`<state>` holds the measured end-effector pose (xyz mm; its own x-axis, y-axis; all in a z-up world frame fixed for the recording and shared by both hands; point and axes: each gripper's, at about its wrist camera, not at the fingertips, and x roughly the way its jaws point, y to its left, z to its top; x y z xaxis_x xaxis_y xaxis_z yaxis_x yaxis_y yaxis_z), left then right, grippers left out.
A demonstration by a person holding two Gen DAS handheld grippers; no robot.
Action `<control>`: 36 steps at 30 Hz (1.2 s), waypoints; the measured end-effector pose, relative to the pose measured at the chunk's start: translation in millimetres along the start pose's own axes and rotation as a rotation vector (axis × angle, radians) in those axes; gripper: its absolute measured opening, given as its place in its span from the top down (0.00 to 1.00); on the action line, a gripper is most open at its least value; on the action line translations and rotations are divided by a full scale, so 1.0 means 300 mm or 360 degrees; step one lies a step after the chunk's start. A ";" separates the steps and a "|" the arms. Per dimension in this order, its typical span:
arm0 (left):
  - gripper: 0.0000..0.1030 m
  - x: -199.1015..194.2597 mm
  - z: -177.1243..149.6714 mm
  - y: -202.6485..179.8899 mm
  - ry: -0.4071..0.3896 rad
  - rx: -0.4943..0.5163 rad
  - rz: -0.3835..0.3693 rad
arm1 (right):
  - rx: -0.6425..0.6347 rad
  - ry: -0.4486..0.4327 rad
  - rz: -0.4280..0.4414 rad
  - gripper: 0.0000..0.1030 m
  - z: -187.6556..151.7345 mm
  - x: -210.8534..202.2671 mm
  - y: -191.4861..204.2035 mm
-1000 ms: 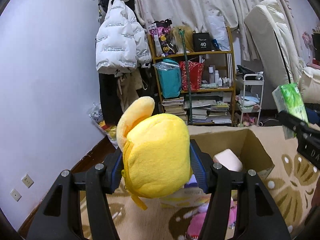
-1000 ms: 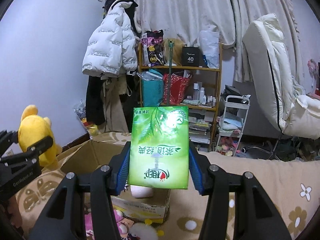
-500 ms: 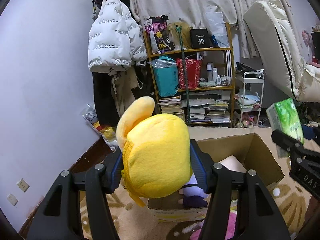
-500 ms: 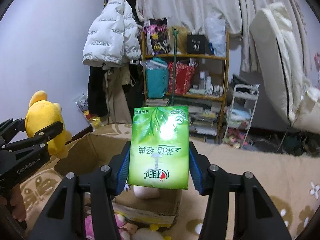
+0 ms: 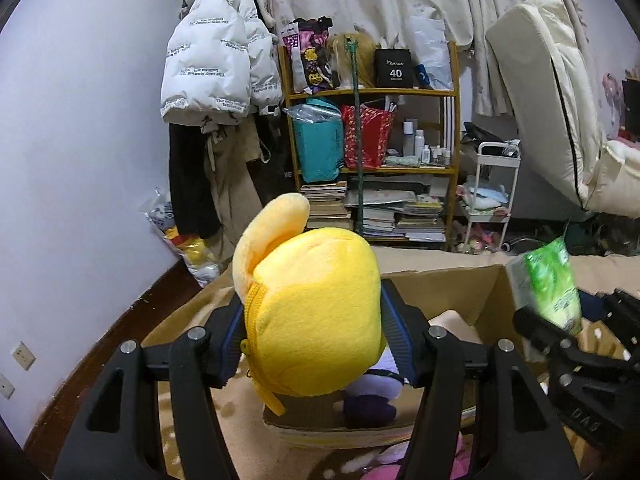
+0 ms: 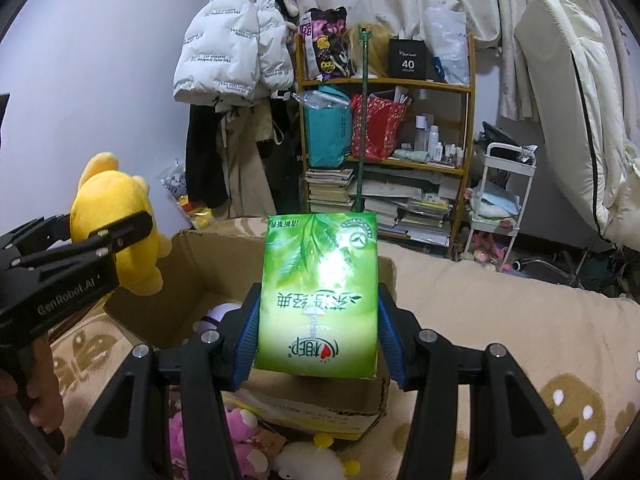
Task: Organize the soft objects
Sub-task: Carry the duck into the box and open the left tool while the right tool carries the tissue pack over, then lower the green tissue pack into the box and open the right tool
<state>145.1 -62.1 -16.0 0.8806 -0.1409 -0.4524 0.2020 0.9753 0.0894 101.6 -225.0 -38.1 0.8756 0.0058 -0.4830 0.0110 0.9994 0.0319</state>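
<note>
From the left wrist view, the left gripper (image 5: 314, 334) has its fingers (image 5: 394, 338) pressed into both sides of a yellow plush toy (image 5: 316, 316), which it holds in the air just above the near edge of an open cardboard box (image 5: 452, 284) standing on a patterned blanket (image 5: 240, 440). Inside the box a pale soft object (image 5: 454, 322) and a white-and-purple plush (image 5: 374, 390) already lie; the right gripper (image 5: 560, 344) comes in at the right edge carrying a green tissue pack (image 5: 550, 284). From the right wrist view, the right gripper's fingers (image 6: 386, 338) clamp the tissue pack (image 6: 318, 296) upright by its two sides, over the near wall of the box (image 6: 188, 276), with the yellow toy (image 6: 116, 224) in the left gripper (image 6: 80, 252) hanging above the box's left flap. A pink plush (image 6: 240, 432) and a white one (image 6: 308, 460) lie on the blanket outside the box. The step in hand looks like carrying both items over the box for drop-off. The next move probably calls for bringing each item further over the opening, lowering it, and parting the fingers so that it falls among the items inside rather than onto the rim.
</note>
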 end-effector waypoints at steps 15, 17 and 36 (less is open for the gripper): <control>0.17 0.058 -0.024 -0.005 0.0121 -0.0019 -0.0063 | 0.0100 0.0112 0.0137 0.45 -0.034 0.048 -0.038; 0.17 0.069 -0.035 -0.006 0.0146 -0.0010 -0.0056 | 0.0105 0.0129 0.0151 0.45 -0.042 0.056 -0.042; 0.03 0.029 -0.076 0.086 0.0249 -0.0106 0.0032 | 0.0083 0.0138 0.0116 0.26 -0.052 -0.002 -0.047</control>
<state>148.2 -34.4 -37.9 0.8058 -0.0979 -0.5840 0.1515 0.9875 0.0434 93.4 -238.7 -51.8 0.8298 0.0837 -0.5518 -0.0244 0.9932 0.1140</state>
